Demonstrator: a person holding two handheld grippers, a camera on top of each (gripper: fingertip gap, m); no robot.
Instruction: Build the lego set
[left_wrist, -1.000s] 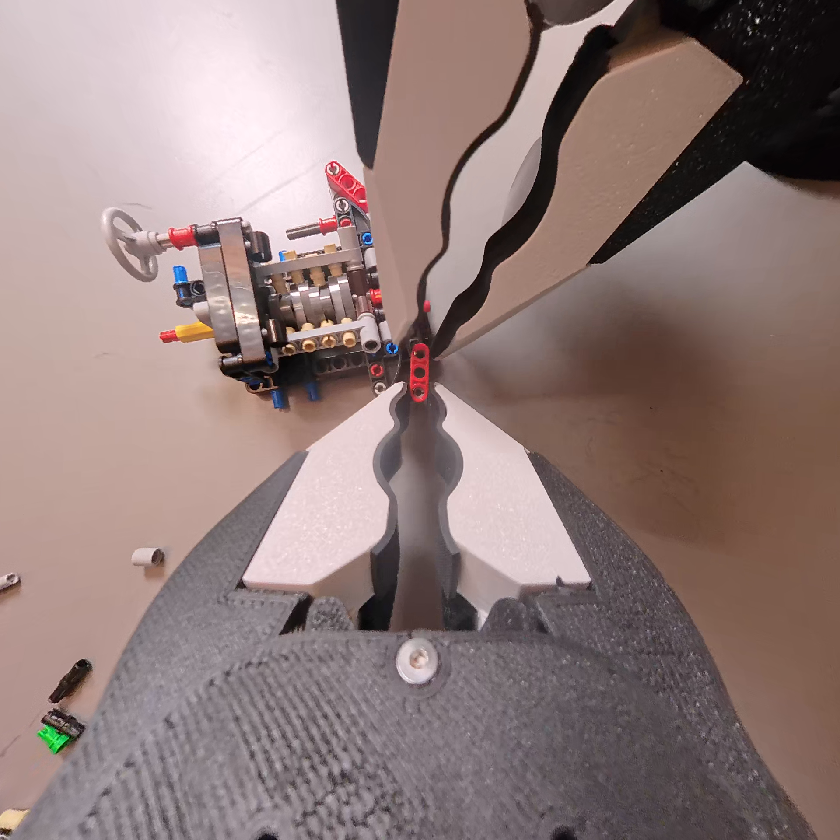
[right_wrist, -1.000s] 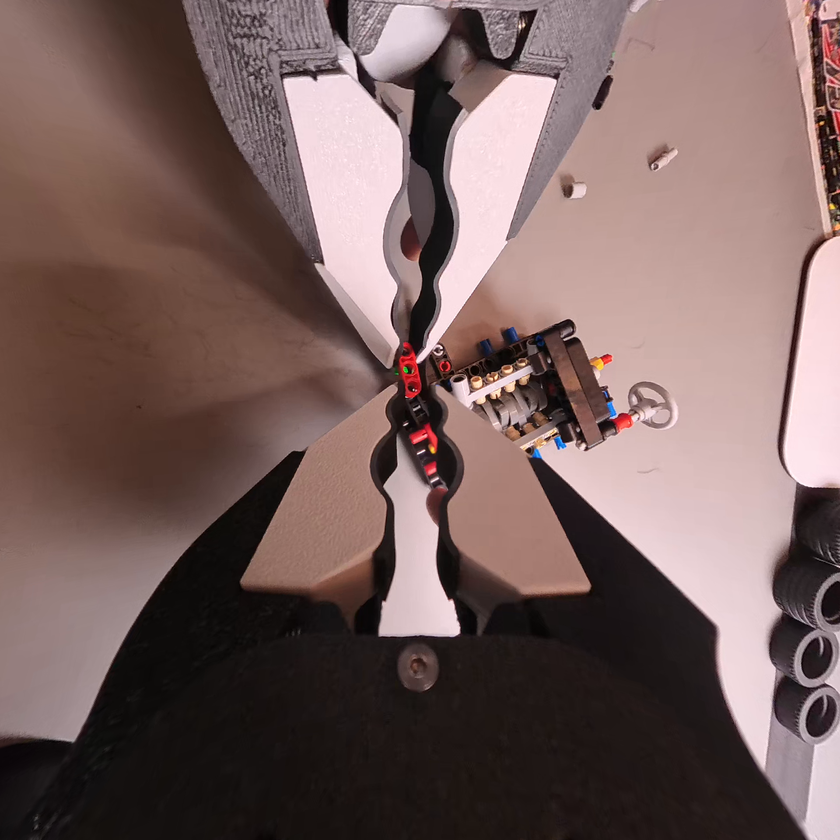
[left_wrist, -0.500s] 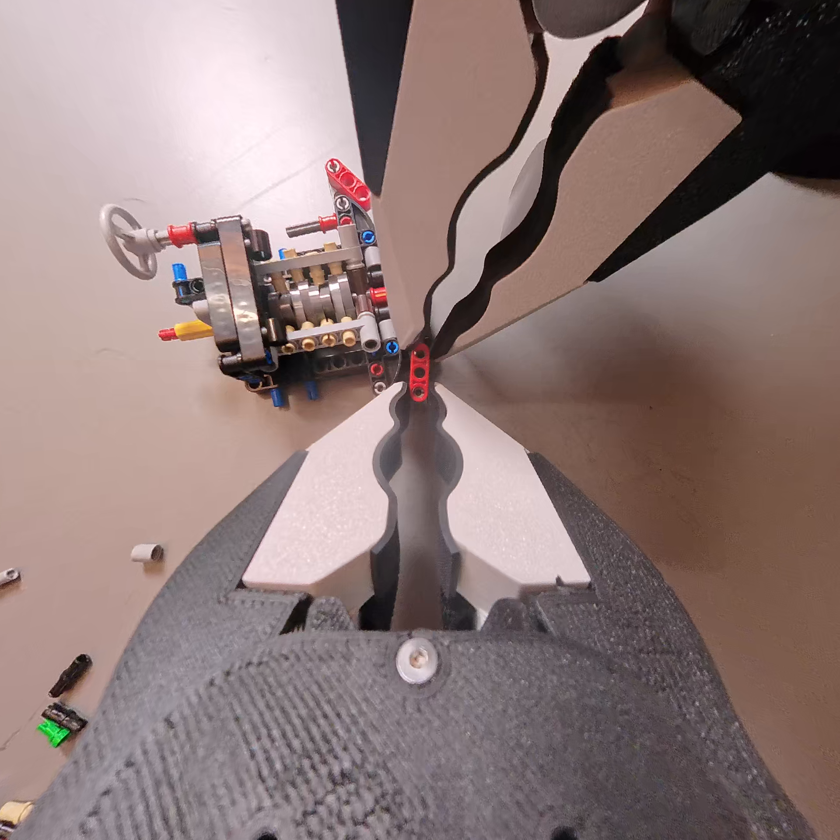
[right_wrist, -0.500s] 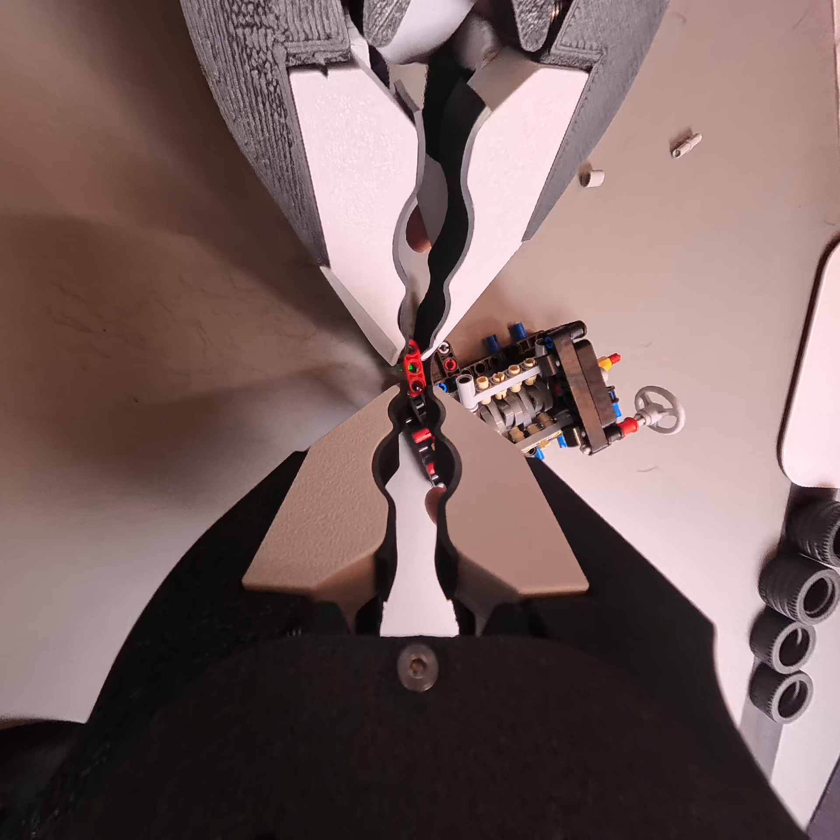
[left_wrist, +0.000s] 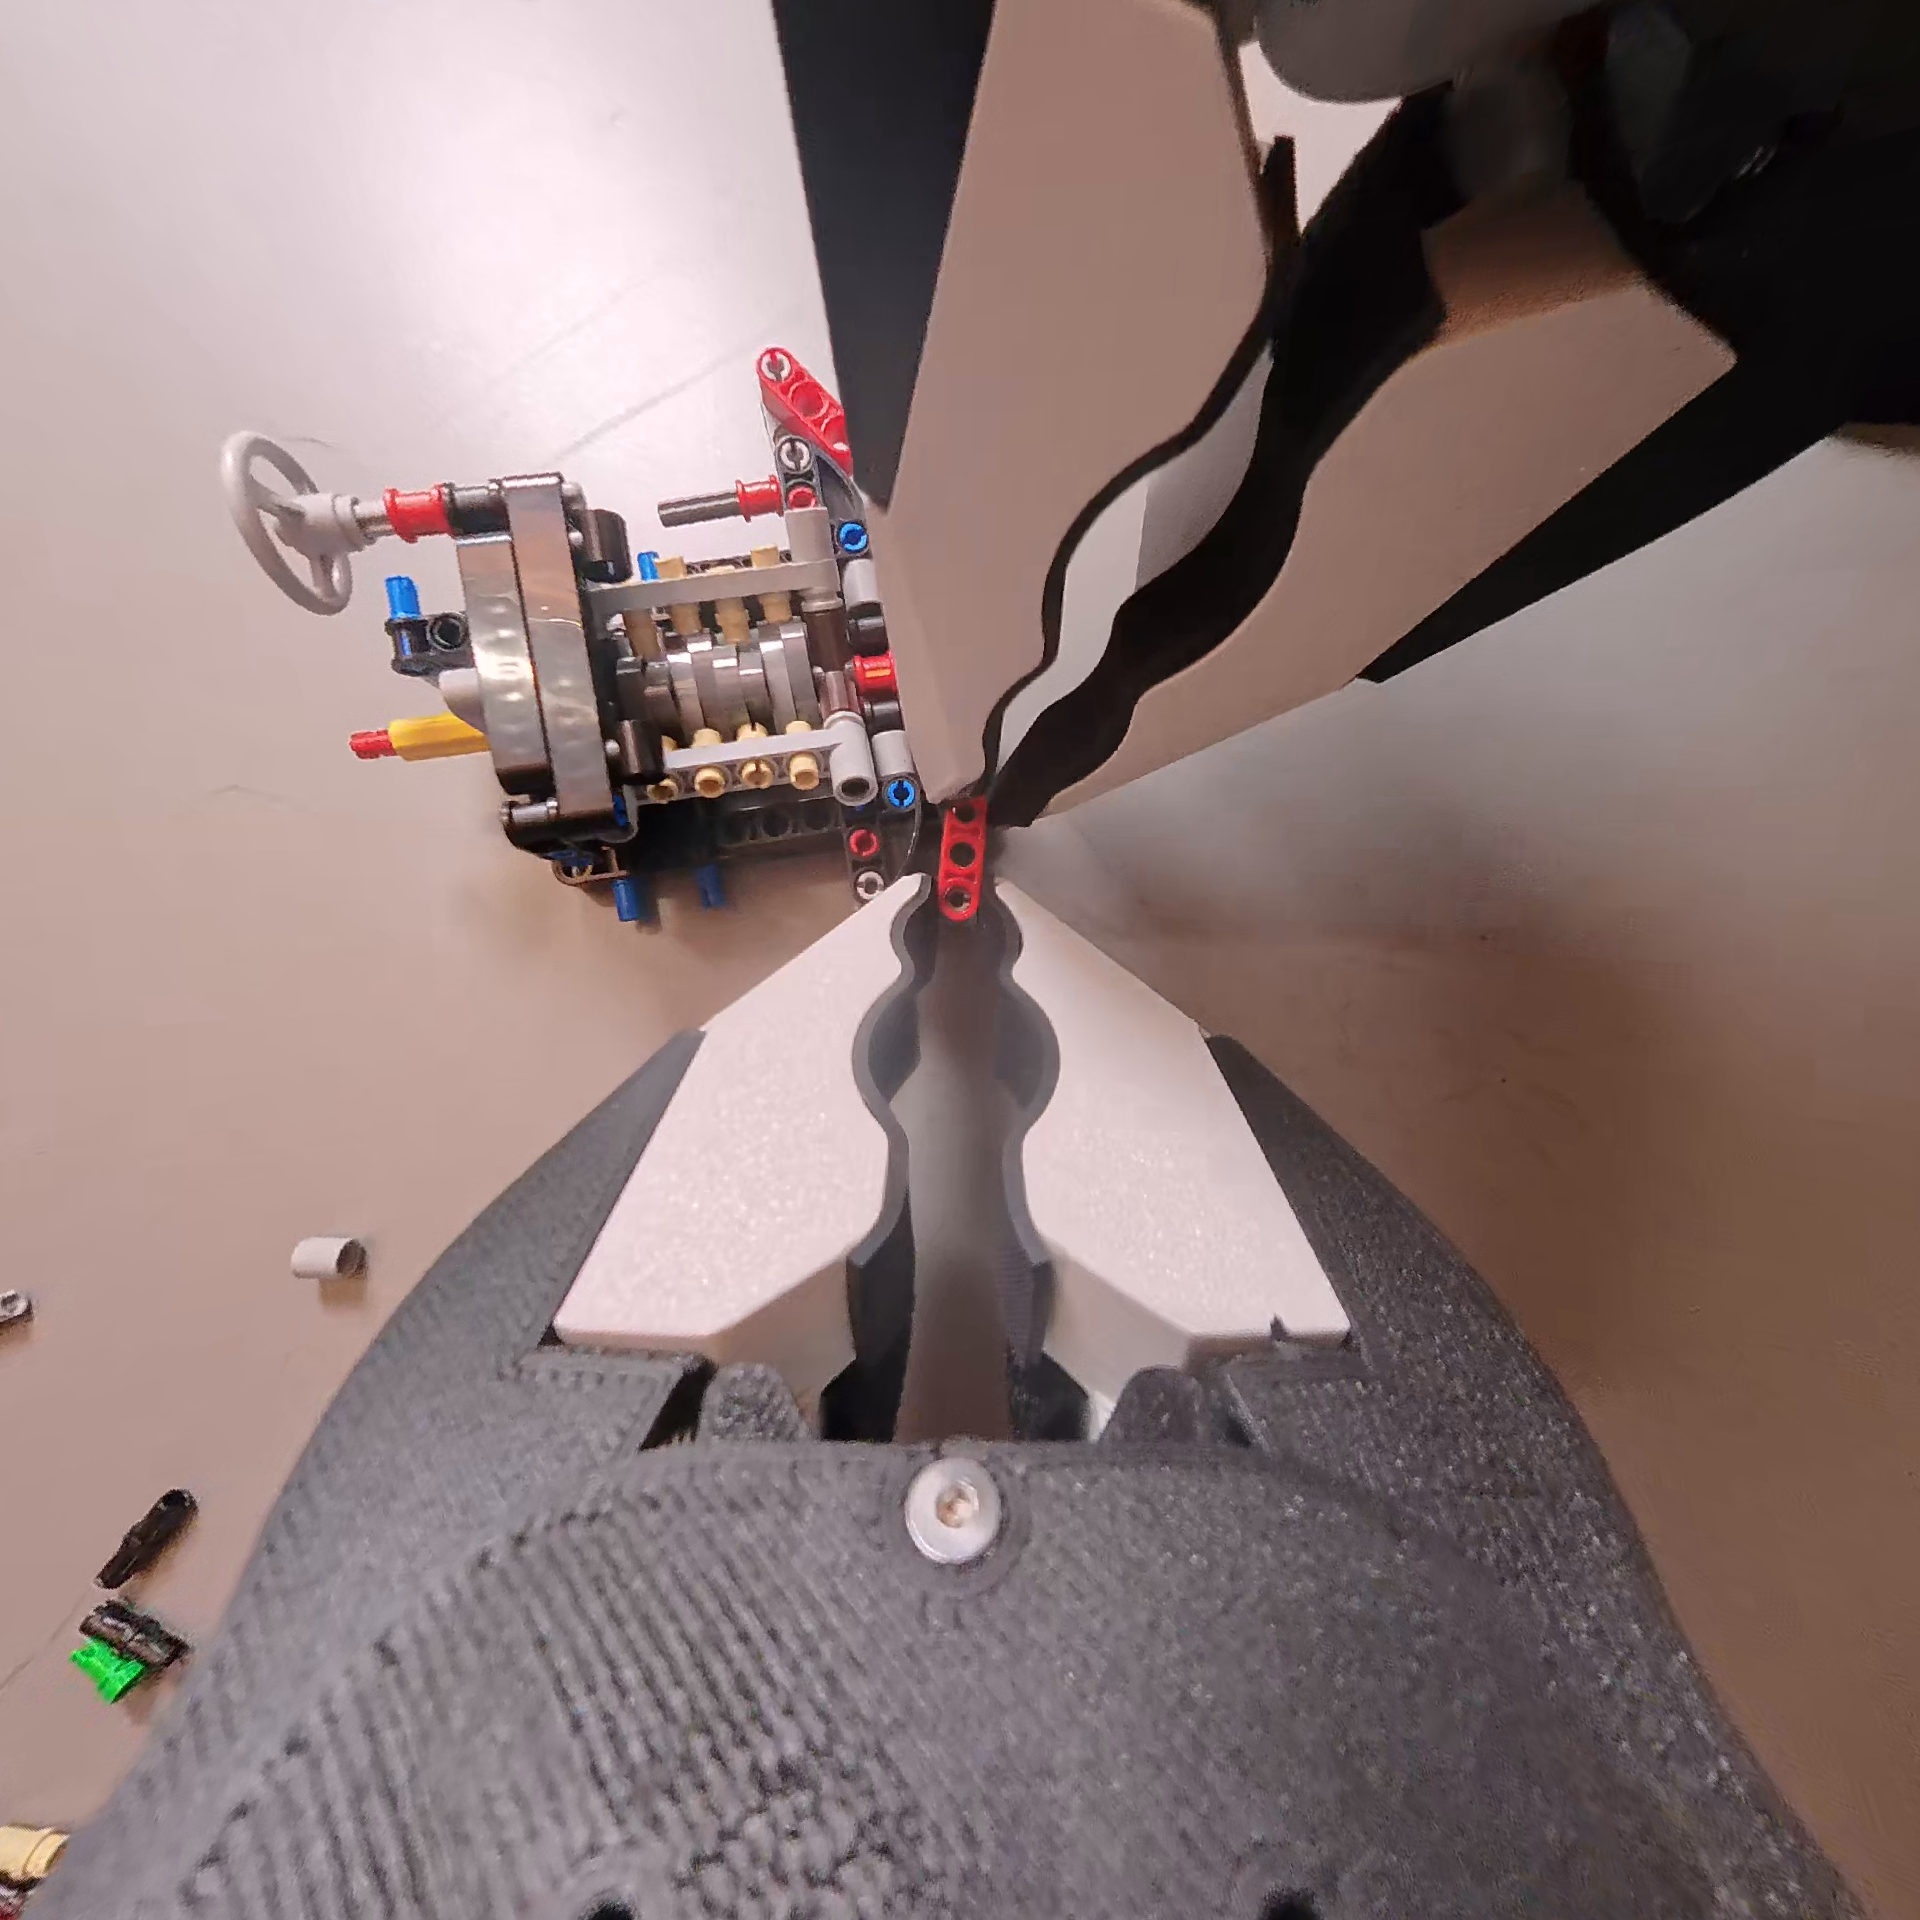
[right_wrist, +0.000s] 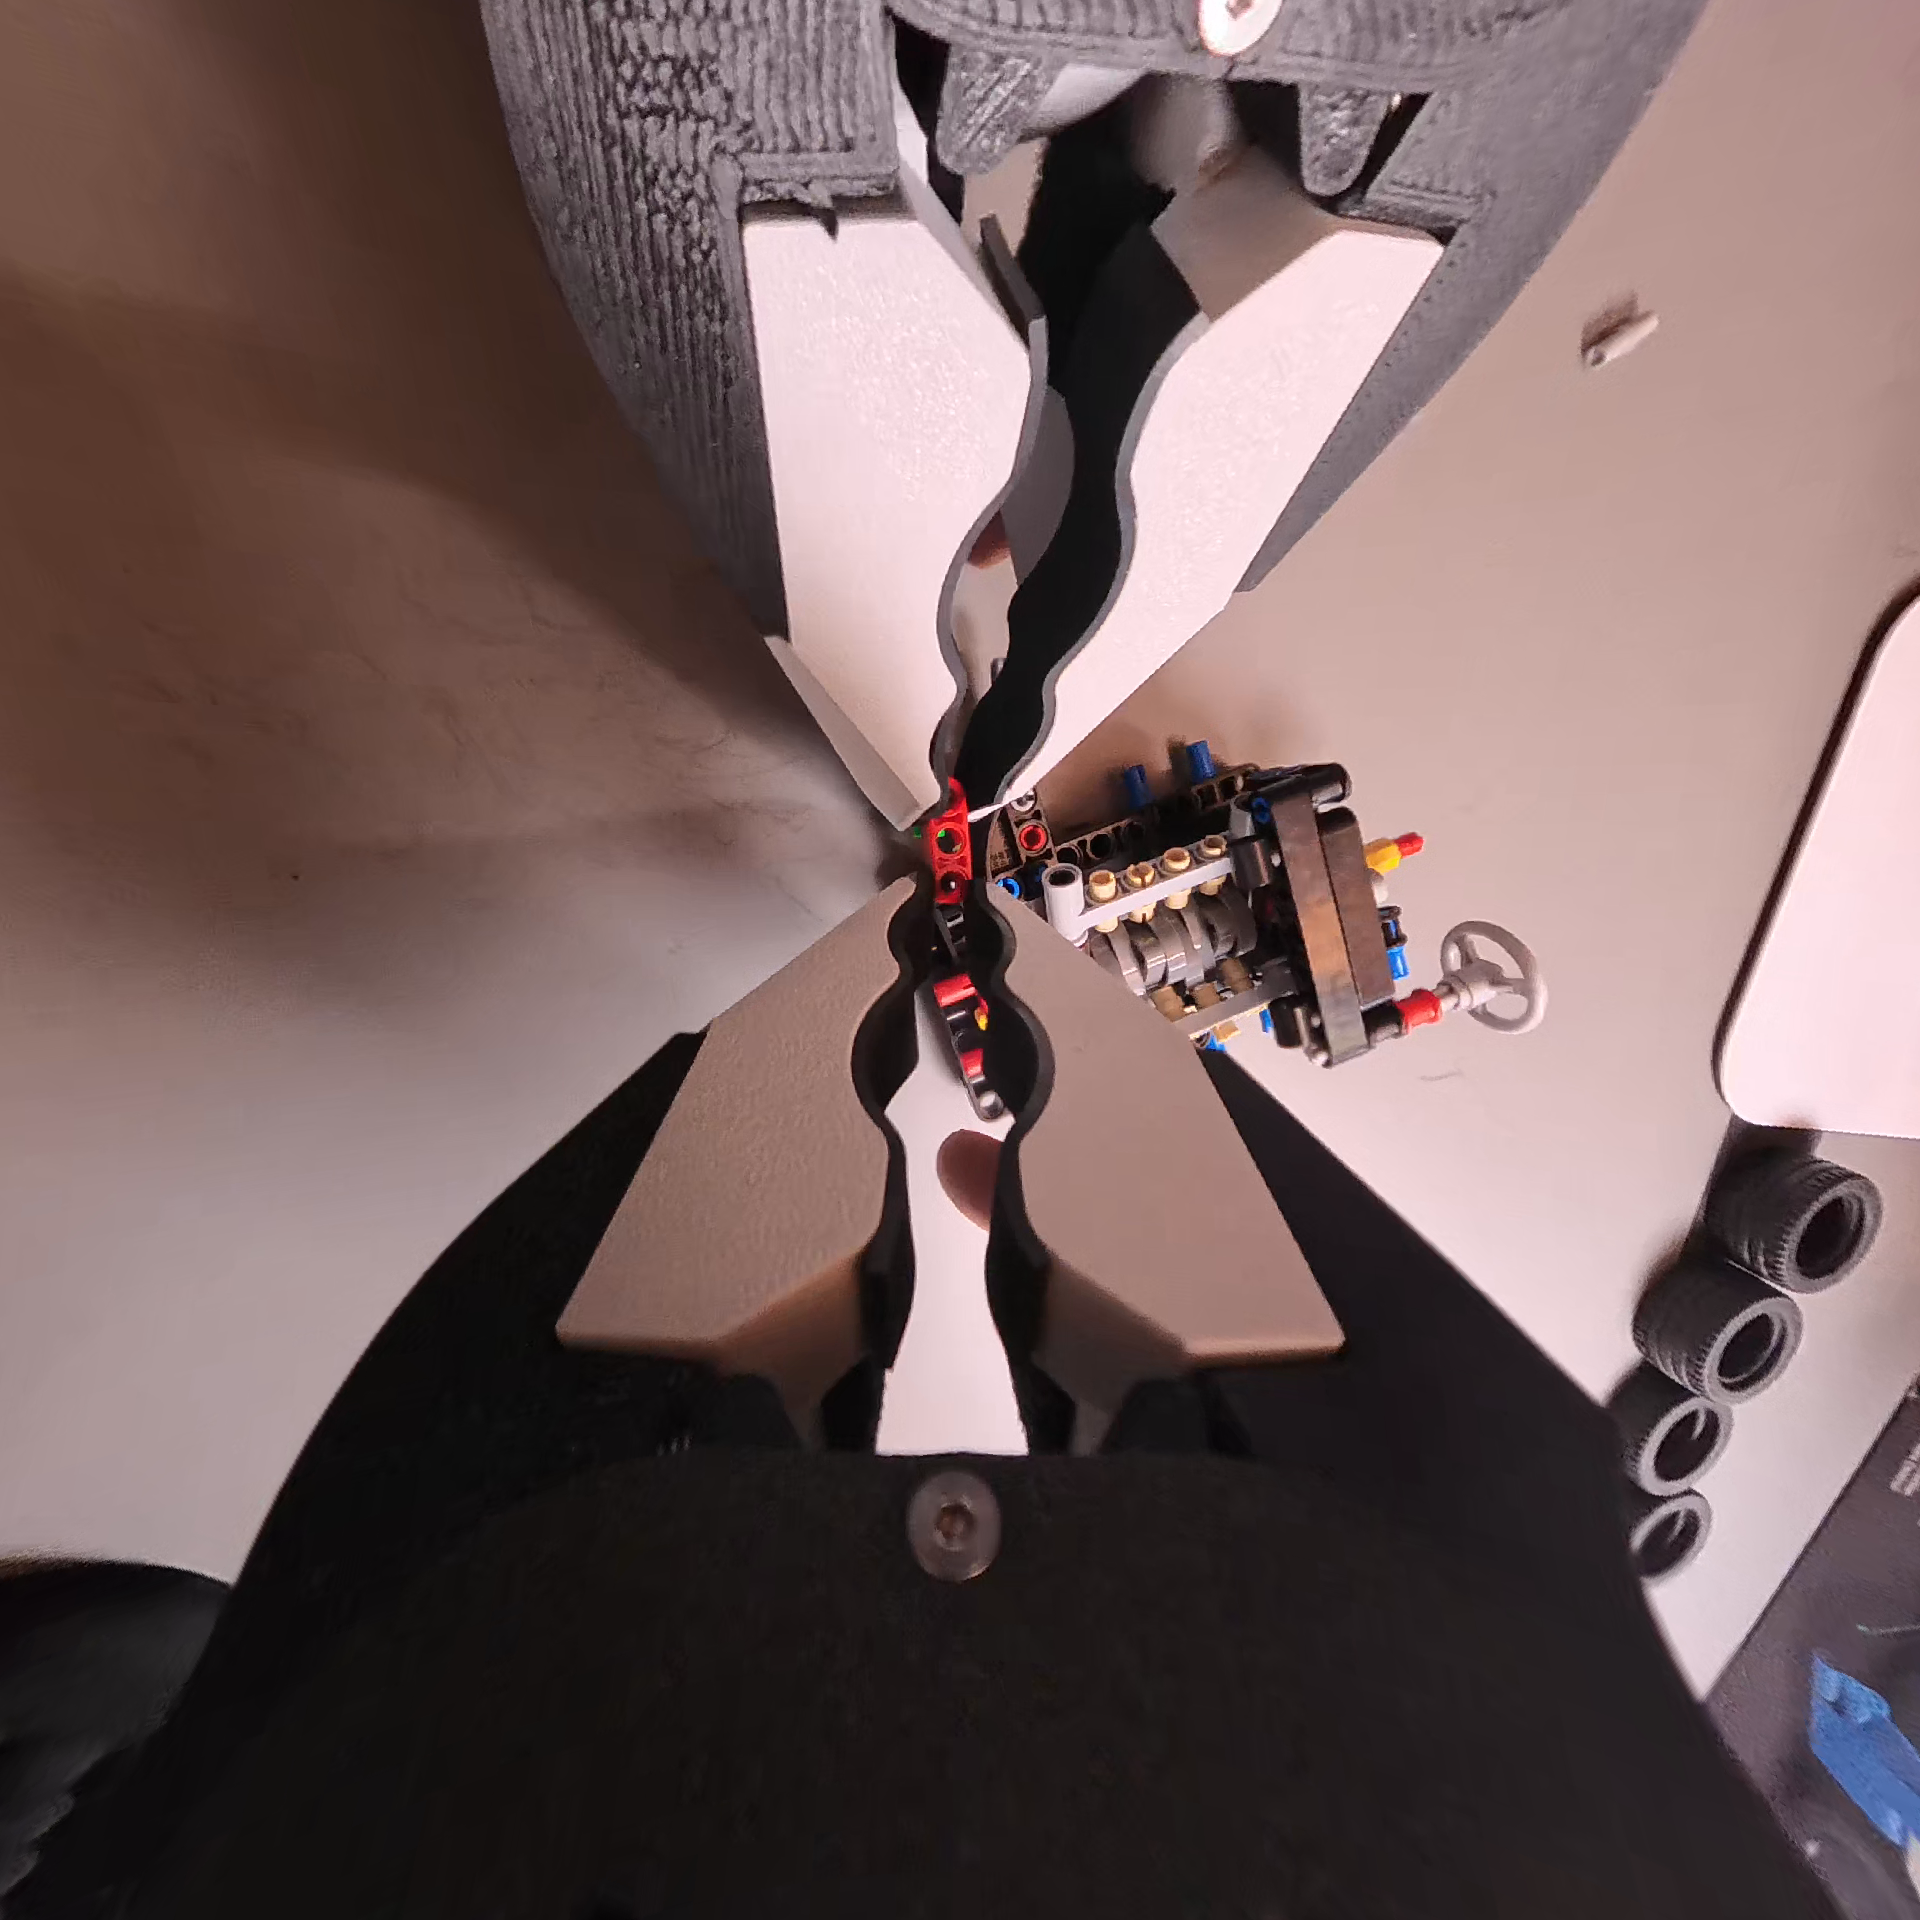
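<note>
Spanning both hand-held grippers' tips, a short red three-hole beam (left_wrist: 961, 858).

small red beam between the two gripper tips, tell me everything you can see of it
The small red beam is a short, thin, glossy plastic-looking Technic-style piece with three round holes in a row. It stands roughly upright in the left wrist view, its lower end pinched at the tips of the left hand-held gripper, its upper end meeting the right hand-held gripper. It is held above the tan table, just right of the built lego assembly. What joins its far end is hidden.
</note>
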